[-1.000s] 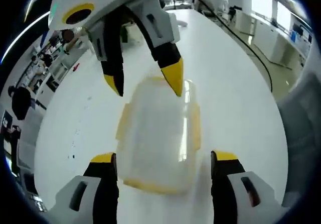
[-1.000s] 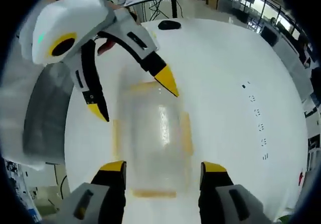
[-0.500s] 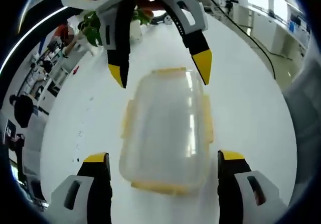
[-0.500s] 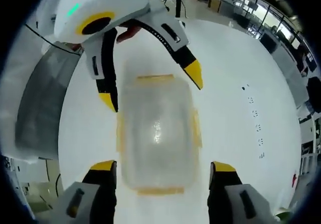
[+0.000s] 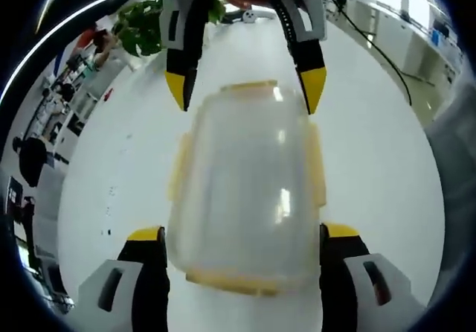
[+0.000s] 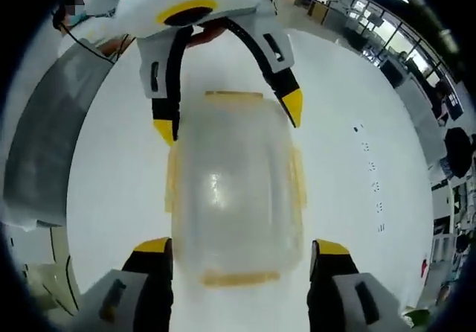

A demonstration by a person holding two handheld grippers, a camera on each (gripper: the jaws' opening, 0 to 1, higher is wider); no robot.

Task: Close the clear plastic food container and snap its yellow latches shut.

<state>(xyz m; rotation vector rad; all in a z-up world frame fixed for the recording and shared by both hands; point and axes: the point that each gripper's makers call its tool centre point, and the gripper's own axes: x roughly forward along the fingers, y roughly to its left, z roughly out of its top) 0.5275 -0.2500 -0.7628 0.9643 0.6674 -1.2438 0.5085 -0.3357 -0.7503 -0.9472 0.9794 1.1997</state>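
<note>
Room around the container

Bare desk [image 5: 372, 146] lay open beside the container [image 5: 245, 190]; both grippers' spread jaws bracketed its ends.

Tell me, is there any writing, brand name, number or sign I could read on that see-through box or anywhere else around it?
No readable text anywhere.
Clear plastic food container with yellow latches: no label or brand visible.
Small dark marks on the white round table: too small to read; cannot tell whether they are writing.
Left gripper and right gripper, white with yellow-tipped black jaws: no lettering seen.
</note>
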